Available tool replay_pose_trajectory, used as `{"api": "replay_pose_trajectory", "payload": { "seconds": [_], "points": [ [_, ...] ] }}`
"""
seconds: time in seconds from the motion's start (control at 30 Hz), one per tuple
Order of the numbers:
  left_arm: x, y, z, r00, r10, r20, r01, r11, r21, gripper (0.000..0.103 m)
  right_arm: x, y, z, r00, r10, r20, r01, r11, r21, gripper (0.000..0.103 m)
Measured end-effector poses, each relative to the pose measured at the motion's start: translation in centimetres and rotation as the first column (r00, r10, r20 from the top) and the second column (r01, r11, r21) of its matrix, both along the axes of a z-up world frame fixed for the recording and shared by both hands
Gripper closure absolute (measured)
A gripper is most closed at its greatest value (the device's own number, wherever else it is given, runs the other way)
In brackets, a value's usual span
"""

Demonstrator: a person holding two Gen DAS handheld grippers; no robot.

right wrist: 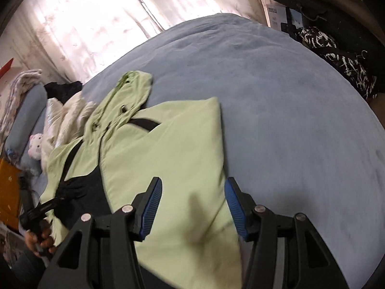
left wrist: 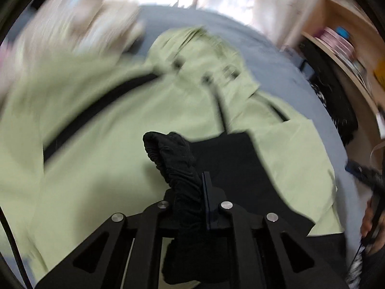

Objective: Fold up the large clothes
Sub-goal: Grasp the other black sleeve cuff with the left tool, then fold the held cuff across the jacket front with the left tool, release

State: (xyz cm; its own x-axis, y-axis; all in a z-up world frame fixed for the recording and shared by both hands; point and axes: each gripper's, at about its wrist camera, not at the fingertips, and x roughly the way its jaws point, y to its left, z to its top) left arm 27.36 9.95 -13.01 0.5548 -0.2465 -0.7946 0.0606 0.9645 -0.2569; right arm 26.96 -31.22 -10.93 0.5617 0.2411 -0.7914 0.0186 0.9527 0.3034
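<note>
The light green hooded jacket (right wrist: 166, 149) lies spread on the blue bed (right wrist: 288, 120), its hood (right wrist: 131, 84) toward the curtained window and its hem toward the person, so its long axis runs away from both grippers. One side panel appears already turned in over the body, leaving a straight folded edge along the jacket's right side. A black ribbed cuff (left wrist: 173, 159) at the end of a sleeve stands bunched up over the jacket's black-lined middle, and the left gripper (left wrist: 204, 192) is clamped on it, the jaws nearly together with the black cloth pinched between them; in the right wrist view this gripper sits at the jacket's left edge, held in a hand (right wrist: 39, 240). The right gripper (right wrist: 190, 204) hovers over the near right part of the jacket with its blue pads about half apart and nothing between them, the folded edge running just under its right finger. The left gripper is the one nearer the loose sleeve, so the coming fold most likely means carrying that cuff across the body toward the right side. A rumpled pale heap of bedding (right wrist: 69, 115) lies beyond the jacket's left shoulder.
</note>
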Motion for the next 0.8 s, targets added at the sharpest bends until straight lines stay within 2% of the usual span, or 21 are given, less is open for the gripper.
{"api": "replay_pose_trajectory", "payload": {
  "seconds": [0.07,0.13,0.2,0.33,0.47,0.5,0.53,0.57,0.6,0.67,0.7,0.73,0.77,0.8],
  "points": [
    [0.6,-1.4,2.4,0.995,-0.032,0.095,0.028,0.999,0.041,0.095,1.5,-0.2,-0.5,1.0,-0.011,-0.003,0.011,1.0,0.005,0.049],
    [1.3,-2.0,4.3,0.984,-0.031,0.178,0.019,0.997,0.069,0.095,3.0,-0.5,-1.0,1.0,-0.027,-0.009,0.027,0.999,0.025,0.049],
    [2.1,-1.6,4.6,0.98,0.001,0.201,-0.018,0.996,0.082,0.095,4.6,-0.8,-1.7,0.999,-0.036,-0.023,0.037,0.998,0.045,0.049],
    [4.5,0.9,1.2,0.991,0.102,0.085,-0.106,0.993,0.051,0.095,7.7,-1.1,-3.7,0.996,-0.048,-0.077,0.056,0.993,0.105,0.049],
    [5.1,2.1,-1.8,0.992,0.129,0.011,-0.129,0.99,0.048,0.095,9.5,-1.1,-5.5,0.992,-0.054,-0.111,0.069,0.989,0.133,0.049],
    [5.2,2.1,-2.1,0.992,0.128,0.004,-0.128,0.99,0.053,0.095,9.7,-1.0,-5.8,0.992,-0.051,-0.113,0.066,0.989,0.135,0.051],
    [5.2,2.1,-2.3,0.992,0.125,0.002,-0.125,0.99,0.058,0.095,10.0,-0.9,-6.1,0.993,-0.039,-0.109,0.054,0.99,0.132,0.058],
    [5.3,2.0,-2.3,0.992,0.122,0.006,-0.122,0.991,0.06,0.095,10.1,-0.7,-6.0,0.994,-0.027,-0.105,0.04,0.992,0.124,0.09],
    [5.4,1.9,-2.1,0.993,0.115,0.017,-0.115,0.992,0.053,0.095,10.1,-0.7,-5.6,0.996,-0.021,-0.087,0.03,0.995,0.099,0.101],
    [5.5,1.9,-1.9,0.993,0.113,0.027,-0.114,0.992,0.048,0.091,9.7,-0.8,-4.6,0.999,-0.038,-0.015,0.039,0.997,0.067,0.101],
    [5.7,1.8,-2.0,0.993,0.117,0.022,-0.118,0.991,0.061,0.085,9.7,-1.1,-4.7,0.998,-0.062,-0.007,0.063,0.996,0.062,0.101],
    [6.2,1.5,-2.8,0.993,0.121,0.007,-0.121,0.987,0.103,0.08,9.9,-1.3,-5.4,0.996,-0.08,-0.033,0.082,0.995,0.055,0.101],
    [6.5,1.4,-3.4,0.992,0.126,-0.01,-0.124,0.984,0.129,0.07,10.1,-1.3,-6.1,0.994,-0.087,-0.059,0.089,0.995,0.041,0.101],
    [7.0,1.4,-4.7,0.988,0.141,-0.06,-0.131,0.98,0.153,0.068,10.1,-1.2,-6.6,0.993,-0.089,-0.079,0.092,0.995,0.028,0.1]
  ]
}}
